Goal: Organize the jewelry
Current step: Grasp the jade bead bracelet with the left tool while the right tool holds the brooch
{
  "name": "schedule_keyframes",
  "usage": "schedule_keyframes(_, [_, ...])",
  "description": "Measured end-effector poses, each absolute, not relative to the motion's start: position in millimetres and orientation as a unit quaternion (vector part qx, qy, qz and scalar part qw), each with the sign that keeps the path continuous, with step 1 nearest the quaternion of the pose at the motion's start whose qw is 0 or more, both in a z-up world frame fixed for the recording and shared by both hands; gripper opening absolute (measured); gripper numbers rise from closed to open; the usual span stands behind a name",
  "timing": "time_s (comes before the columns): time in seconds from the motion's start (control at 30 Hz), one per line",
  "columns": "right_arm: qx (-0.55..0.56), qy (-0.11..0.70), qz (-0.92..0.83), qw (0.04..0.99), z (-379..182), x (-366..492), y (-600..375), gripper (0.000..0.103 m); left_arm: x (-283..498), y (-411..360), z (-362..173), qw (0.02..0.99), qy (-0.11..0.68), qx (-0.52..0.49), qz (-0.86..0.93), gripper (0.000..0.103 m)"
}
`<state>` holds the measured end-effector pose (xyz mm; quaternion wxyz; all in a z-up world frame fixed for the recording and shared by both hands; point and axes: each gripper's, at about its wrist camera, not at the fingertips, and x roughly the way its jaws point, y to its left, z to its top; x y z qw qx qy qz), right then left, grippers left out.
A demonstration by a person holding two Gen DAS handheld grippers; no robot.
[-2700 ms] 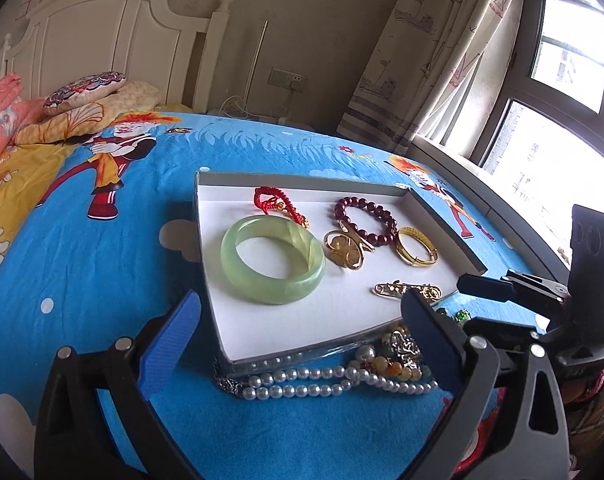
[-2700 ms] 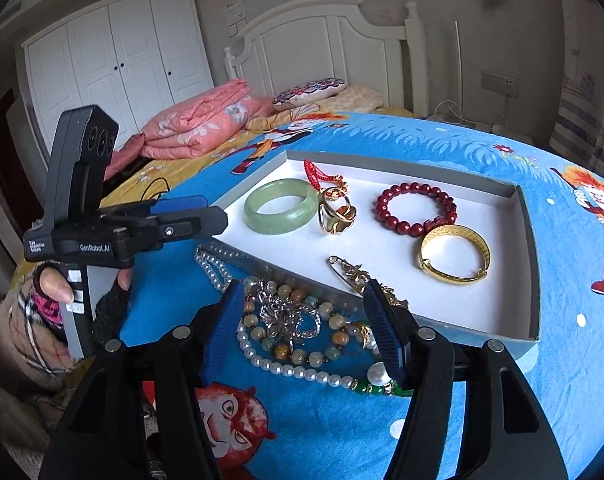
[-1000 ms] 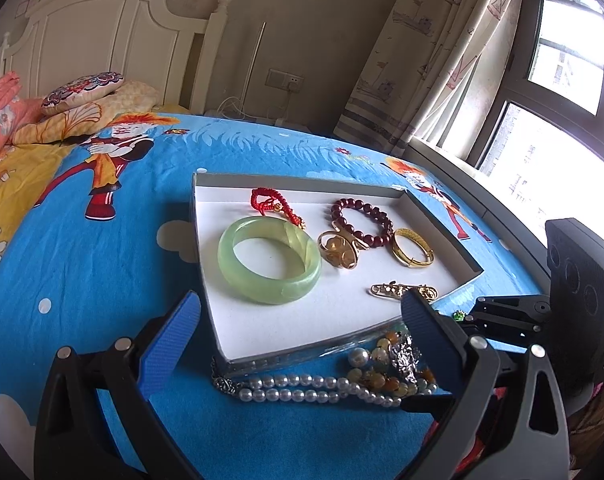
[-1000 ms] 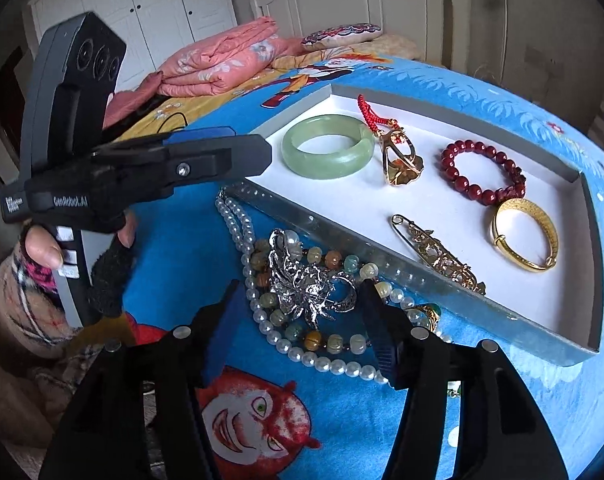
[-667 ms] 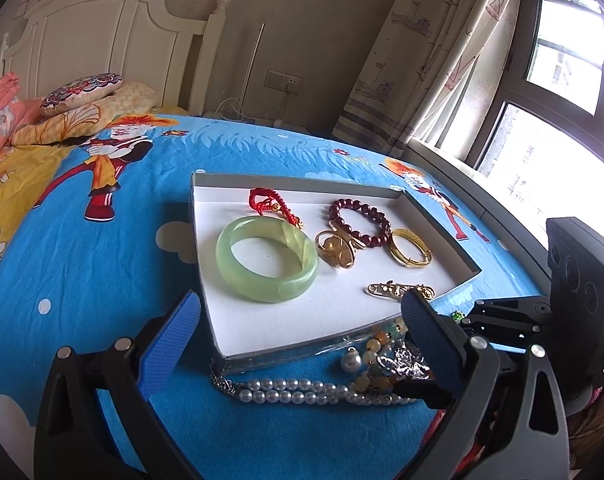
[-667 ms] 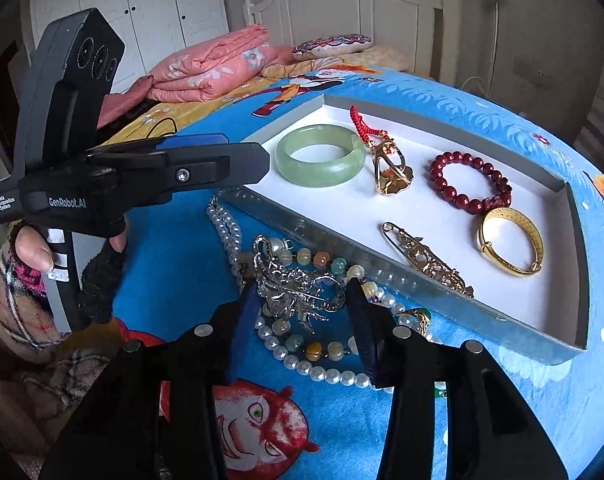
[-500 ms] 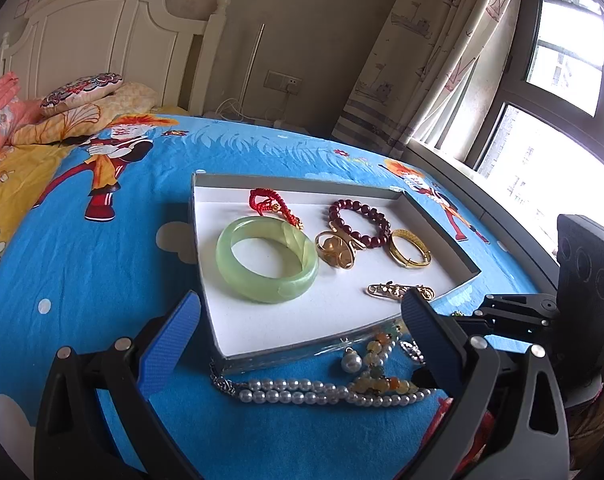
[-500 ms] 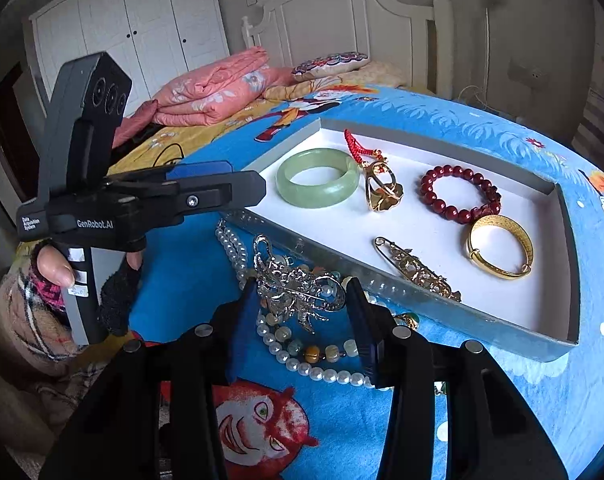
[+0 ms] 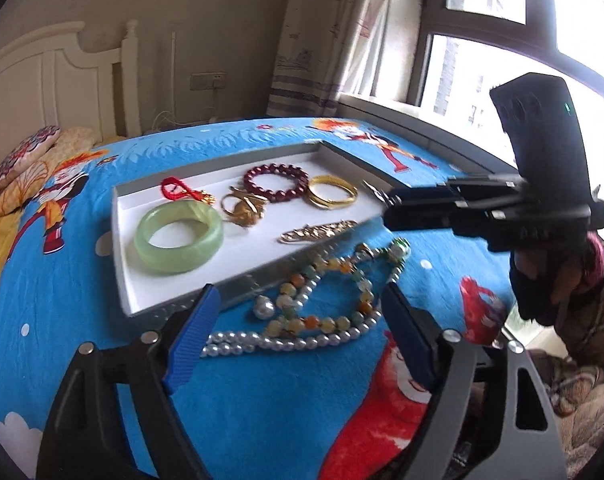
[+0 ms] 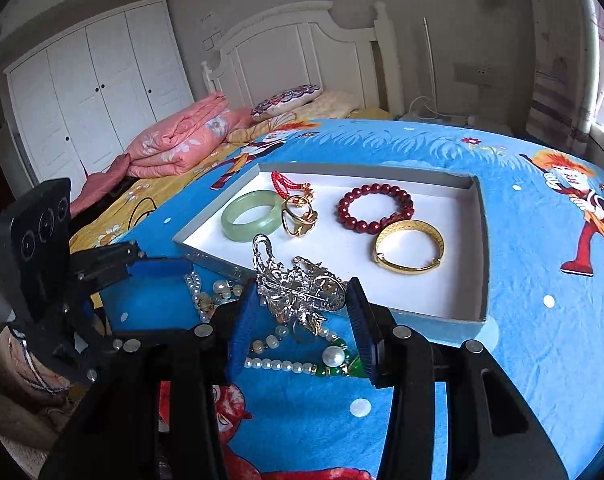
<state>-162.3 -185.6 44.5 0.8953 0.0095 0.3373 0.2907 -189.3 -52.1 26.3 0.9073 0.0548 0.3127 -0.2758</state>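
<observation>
My right gripper (image 10: 299,316) is shut on a silver brooch (image 10: 297,280) and holds it above the bed, just in front of the near edge of the white jewelry tray (image 10: 442,276). The tray holds a green jade bangle (image 10: 250,216), a red cord charm (image 10: 283,184), a gold ring piece (image 10: 297,216), a dark red bead bracelet (image 10: 376,208), a gold bangle (image 10: 408,246) and a gold pin (image 9: 318,231). My left gripper (image 9: 302,332) is open over a pearl necklace (image 9: 285,342) and a multicolour bead necklace (image 9: 326,280) on the bedspread.
The tray (image 9: 121,216) lies on a blue cartoon bedspread (image 9: 53,300). A folded pink quilt (image 10: 173,140) and a pillow (image 10: 285,98) lie near the white headboard (image 10: 302,48). A window (image 9: 502,60) and curtain (image 9: 326,32) are at the right.
My right gripper has closed on the silver brooch and lifted it off the necklaces toward the tray. My left gripper has moved right, over the necklaces.
</observation>
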Motion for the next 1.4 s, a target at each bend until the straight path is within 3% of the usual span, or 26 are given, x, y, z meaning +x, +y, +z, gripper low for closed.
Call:
schedule_keyframes(0.07, [0.015, 0.335, 0.287, 0.897, 45, -163, -192, 0.043, -194, -69, 21, 0.897, 0.316, 0.082, -0.298, 0.053])
schedule_keyframes(0.17, [0.02, 0.332, 0.285, 0.899, 45, -166, -199, 0.043, -190, -86, 17, 0.886, 0.325, 0.099, -0.315, 0.041])
schedule_keyframes(1.03, [0.037, 0.334, 0.291, 0.896, 39, -166, -204, 0.043, -172, -46, 6, 0.892, 0.361, 0.059, -0.265, 0.039])
schedule_keyframes(1.23, [0.039, 0.334, 0.29, 0.896, 39, -167, -206, 0.043, -173, -58, 8, 0.898, 0.349, 0.095, -0.249, 0.016])
schedule_keyframes(1.27, [0.04, 0.332, 0.29, 0.897, 40, -167, -207, 0.043, -173, -59, 9, 0.899, 0.346, 0.099, -0.251, 0.0])
schedule_keyframes(1.4, [0.042, 0.33, 0.29, 0.897, 41, -167, -208, 0.043, -177, -60, 15, 0.904, 0.332, 0.1, -0.249, 0.0])
